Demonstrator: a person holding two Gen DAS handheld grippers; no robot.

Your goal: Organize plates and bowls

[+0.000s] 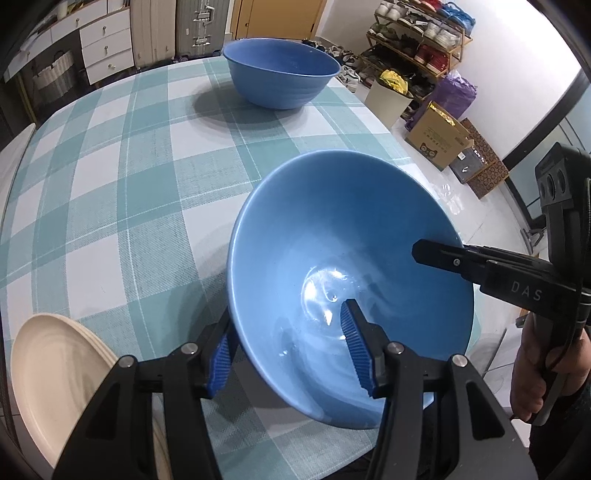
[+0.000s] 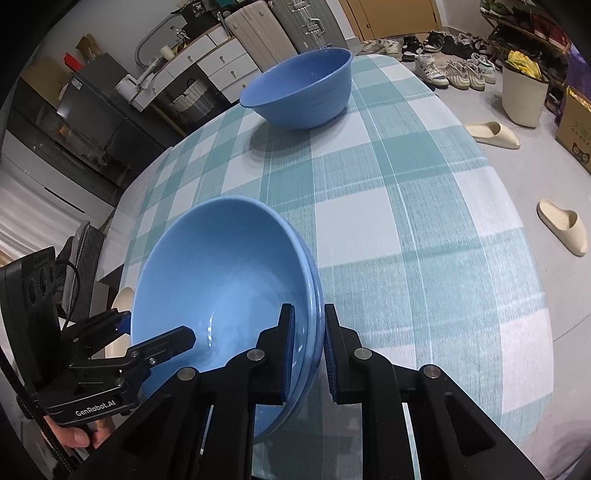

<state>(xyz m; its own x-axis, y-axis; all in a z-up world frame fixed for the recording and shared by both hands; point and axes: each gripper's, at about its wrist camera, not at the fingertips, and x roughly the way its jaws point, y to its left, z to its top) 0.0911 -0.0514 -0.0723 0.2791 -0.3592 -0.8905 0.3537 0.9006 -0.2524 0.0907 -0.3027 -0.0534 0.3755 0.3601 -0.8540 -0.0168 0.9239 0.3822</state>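
Observation:
A light blue bowl (image 1: 332, 236) is held tilted above the near edge of the checked table (image 1: 110, 184). My left gripper (image 1: 284, 347) is shut on its near-left rim, one finger inside and one outside. My right gripper (image 2: 308, 347) is shut on the opposite rim; it also shows in the left wrist view (image 1: 436, 254). The right wrist view shows this bowl (image 2: 221, 266) with a doubled rim edge, as if two nest together. A second, darker blue bowl (image 1: 280, 70) stands upright at the table's far side, also in the right wrist view (image 2: 303, 88). Stacked cream plates (image 1: 55, 376) lie at the near left.
The table has a teal and white checked cloth (image 2: 406, 221). Beyond it stand drawers (image 1: 107, 44), suitcases (image 1: 195, 26), a shoe rack (image 1: 417, 40), a cream bin (image 1: 388, 99) and a cardboard box (image 1: 439, 140). Slippers (image 2: 561, 225) lie on the floor to the right.

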